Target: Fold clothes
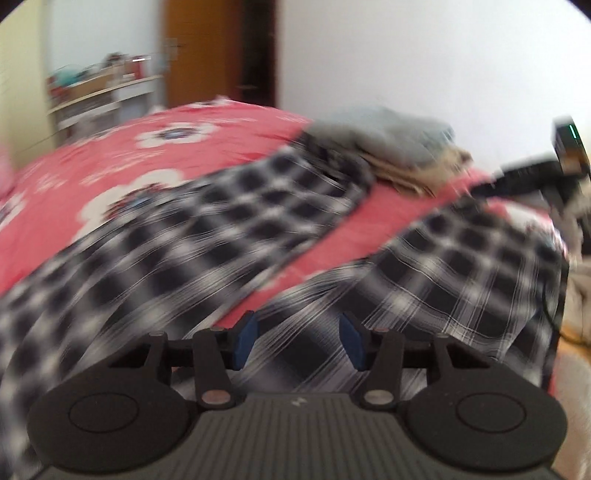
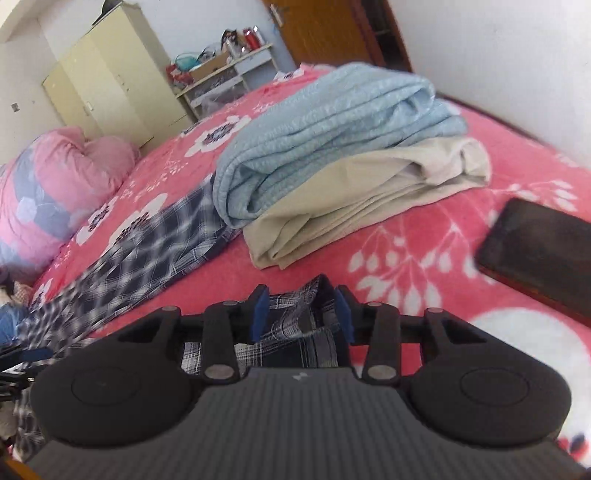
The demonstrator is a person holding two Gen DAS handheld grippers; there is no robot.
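- One big bed takes up nearly all I see, covered by a red floral bedspread with white flower and leaf prints.
- Next largest is the black-and-white plaid shirt, the thing I am folding; it lies spread on the bedspread, running from the near edge toward the folded stack, with a strip of red showing between two parts of it in the left wrist view. That view is badly motion-blurred.
- Folded light blue blanket sits on top of a folded beige cloth, mid-bed; one end of the plaid shirt reaches right up to this stack, maybe slightly under it, I can't tell.
- Pink and blue-grey floral pillow at the far left end of the bed in the right wrist view.
- Cream wardrobe, a cluttered white shelf unit and a brown wooden door stand against the far wall.
- Dark flat phone-like slab lies on the bedspread to the right, well apart from the shirt.
- My left gripper hovers over plaid fabric, blue pads parted about halfway; nothing looks pinched between them.
- My right gripper has its blue pads partly spread with a bunched edge of the plaid shirt sitting between them; I can't tell if the pads press on it.
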